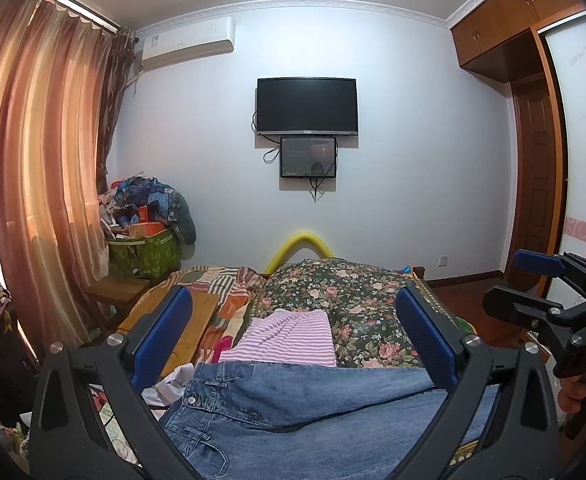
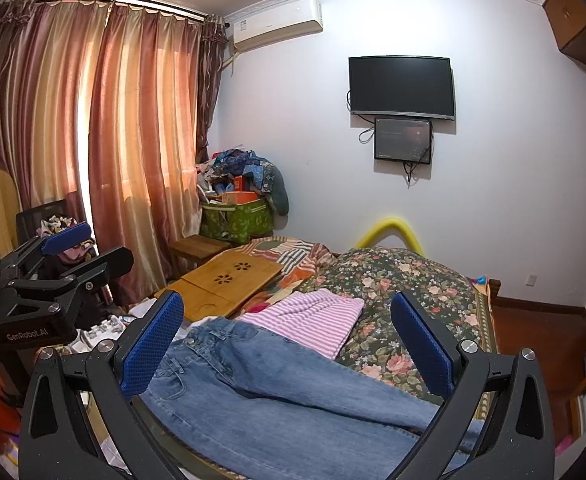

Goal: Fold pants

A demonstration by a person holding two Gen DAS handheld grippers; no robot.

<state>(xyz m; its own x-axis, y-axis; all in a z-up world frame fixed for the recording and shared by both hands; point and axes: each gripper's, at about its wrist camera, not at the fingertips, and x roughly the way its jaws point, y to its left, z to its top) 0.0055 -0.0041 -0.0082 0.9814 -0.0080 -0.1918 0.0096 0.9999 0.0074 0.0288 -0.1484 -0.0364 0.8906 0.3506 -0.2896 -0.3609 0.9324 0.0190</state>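
My left gripper (image 1: 293,340) and right gripper (image 2: 287,344) both hang released, blue pads spread wide, grasping nothing. The jeans (image 2: 293,392) lie flat on the bed (image 2: 413,280) directly beneath both, waistband toward my left. A striped garment (image 1: 289,340) lies just beyond them.

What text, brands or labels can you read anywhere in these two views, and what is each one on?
"GenRobot.AI": on the left claw, low on its black body, seen from the right wrist camera.
"DAS", cut off at the frame edge: on the right claw, seen from the left wrist camera.
Air conditioner sticker: too small to read.
Pink script on the wardrobe door and its red-and-white notice: blurred, unreadable.
Small screen under the TV: faint text, unreadable.
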